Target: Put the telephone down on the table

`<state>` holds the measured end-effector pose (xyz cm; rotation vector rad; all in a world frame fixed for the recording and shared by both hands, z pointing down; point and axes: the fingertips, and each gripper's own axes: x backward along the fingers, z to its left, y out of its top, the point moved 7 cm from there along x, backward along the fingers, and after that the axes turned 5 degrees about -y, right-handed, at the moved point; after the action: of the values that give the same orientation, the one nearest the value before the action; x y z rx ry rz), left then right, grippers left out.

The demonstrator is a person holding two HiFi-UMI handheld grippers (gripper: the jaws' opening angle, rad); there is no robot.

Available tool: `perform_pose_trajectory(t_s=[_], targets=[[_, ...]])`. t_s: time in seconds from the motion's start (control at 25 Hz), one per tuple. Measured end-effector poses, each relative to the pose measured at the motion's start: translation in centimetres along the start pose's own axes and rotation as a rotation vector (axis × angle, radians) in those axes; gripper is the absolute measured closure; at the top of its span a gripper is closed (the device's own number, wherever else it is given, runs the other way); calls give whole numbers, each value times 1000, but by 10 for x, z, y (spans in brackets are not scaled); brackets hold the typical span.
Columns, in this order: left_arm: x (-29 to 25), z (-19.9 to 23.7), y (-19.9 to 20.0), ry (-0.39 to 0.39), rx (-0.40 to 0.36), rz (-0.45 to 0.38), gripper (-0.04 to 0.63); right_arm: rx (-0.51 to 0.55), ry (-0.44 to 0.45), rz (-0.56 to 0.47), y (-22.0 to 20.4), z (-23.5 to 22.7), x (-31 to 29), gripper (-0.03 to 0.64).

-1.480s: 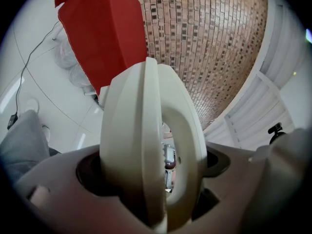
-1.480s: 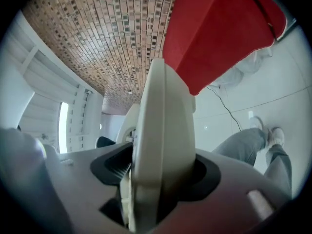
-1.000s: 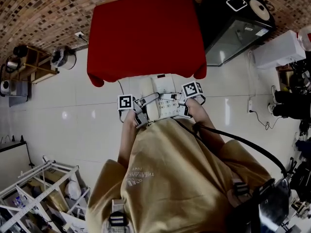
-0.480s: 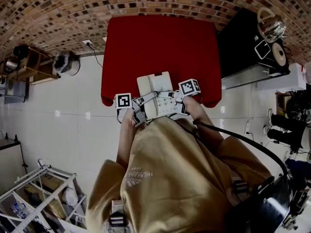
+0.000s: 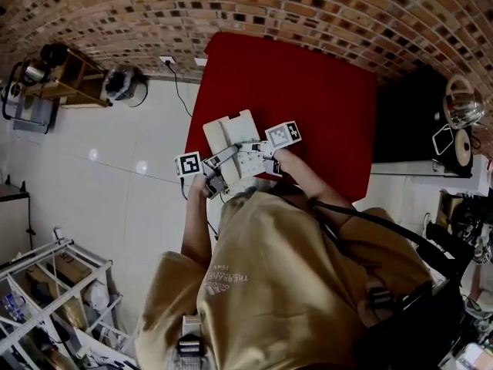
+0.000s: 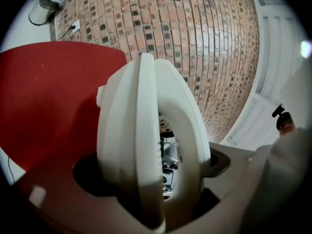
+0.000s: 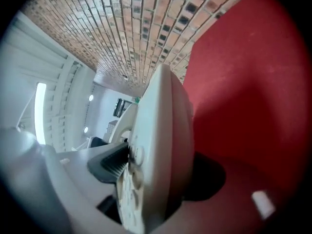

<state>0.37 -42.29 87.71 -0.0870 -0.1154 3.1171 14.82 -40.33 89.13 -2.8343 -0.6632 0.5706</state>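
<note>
In the head view both grippers hold a white telephone (image 5: 229, 139) between them, above the near left part of the red table (image 5: 323, 99). My left gripper (image 5: 218, 177) grips the phone's left side, where the handset (image 6: 146, 140) stands edge-on between its jaws. On the keypad side is my right gripper (image 5: 266, 160), whose jaws are opening. In the right gripper view the phone body (image 7: 161, 145) fills the gap and a dark ribbed pad still lies against its face. Red cloth (image 7: 253, 91) shows beyond the phone, and also in the left gripper view (image 6: 48, 91).
A black cabinet (image 5: 408, 122) with a kettle (image 5: 462, 110) stands right of the table. A brick wall runs behind it, with a wall socket (image 5: 166, 60). A wooden shelf (image 5: 65, 75) and a pot (image 5: 123, 82) are at the far left. A metal rack (image 5: 46, 284) is at the lower left.
The person has walked up to the table. The telephone and both grippers, earlier short of the table's near edge, now hang over the red cloth.
</note>
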Motion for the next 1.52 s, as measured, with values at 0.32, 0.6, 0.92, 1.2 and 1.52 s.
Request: perform_pose_trajectory(t_s=[0.32, 0.6, 0.92, 1.2, 1.52], targets=[[19, 18, 33, -19, -25, -70, 127, 56, -27, 57, 27, -4, -44, 245], [23, 56, 36, 82, -97, -55, 94, 72, -96, 71, 21, -14, -51, 218], [18, 66, 30, 284, -119, -77, 66, 62, -150, 55, 18, -32, -43, 216], [23, 44, 36, 391, -209, -121, 64, 85, -217, 0, 24, -35, -42, 242], [35, -22, 73, 429, -431, -311, 75, 168, -272, -353, 80, -17, 24, 232]])
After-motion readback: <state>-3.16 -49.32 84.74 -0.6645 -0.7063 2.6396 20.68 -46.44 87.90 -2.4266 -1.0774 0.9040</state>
